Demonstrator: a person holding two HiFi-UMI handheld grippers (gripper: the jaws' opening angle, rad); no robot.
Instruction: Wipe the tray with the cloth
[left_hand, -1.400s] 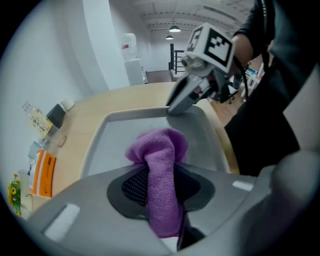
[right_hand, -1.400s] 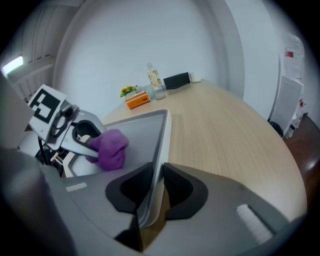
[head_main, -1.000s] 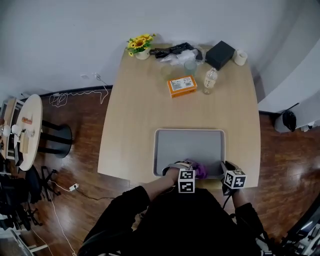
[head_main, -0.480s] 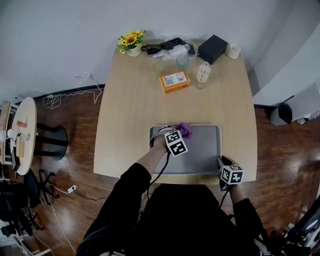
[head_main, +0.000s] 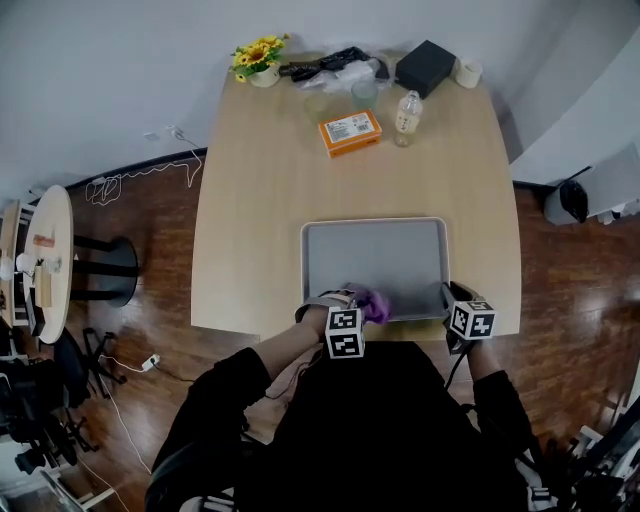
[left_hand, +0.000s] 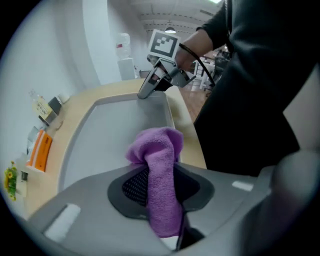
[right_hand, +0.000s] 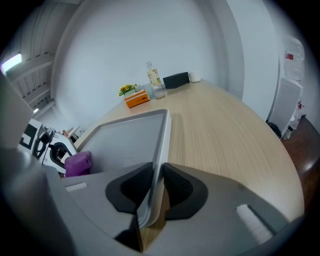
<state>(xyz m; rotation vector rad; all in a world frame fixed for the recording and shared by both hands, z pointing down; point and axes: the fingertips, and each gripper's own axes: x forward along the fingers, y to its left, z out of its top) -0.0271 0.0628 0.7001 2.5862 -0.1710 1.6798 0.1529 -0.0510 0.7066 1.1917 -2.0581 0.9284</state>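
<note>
1. The cloth (head_main: 377, 305) is purple and small. It lies bunched on the floor of the tray (head_main: 375, 255), at the near edge, about midway between left and right.
2. The left gripper (head_main: 364, 302) is closed tight on the cloth. In the left gripper view a fold of cloth (left_hand: 157, 165) runs up between the two dark pads and a loose lump sticks out beyond the tips.
3. The right gripper (head_main: 447, 296) is clamped on the tray rim at the near right corner. In the right gripper view the thin raised rim (right_hand: 161, 145) stands between the jaws, which are nearly together.
4. The cloth looks like soft terry, light and limp. It will probably fold and drag and not push back, so I think the lump beyond the tips must be pressed flat on the tray to wipe well.
5. A hold on the middle of the bunch, as now, seems good. A hold on one corner would likely let the rest trail.
6. The tray looks stiff, thin and smooth. I judge it could slide on the wooden table (head_main: 260, 200), so the grip on the rim is the sensible place to steady it.
7. The orange box (head_main: 351, 132) and the bottle (head_main: 406, 115) stand at the far end, well apart from the tray.
</note>
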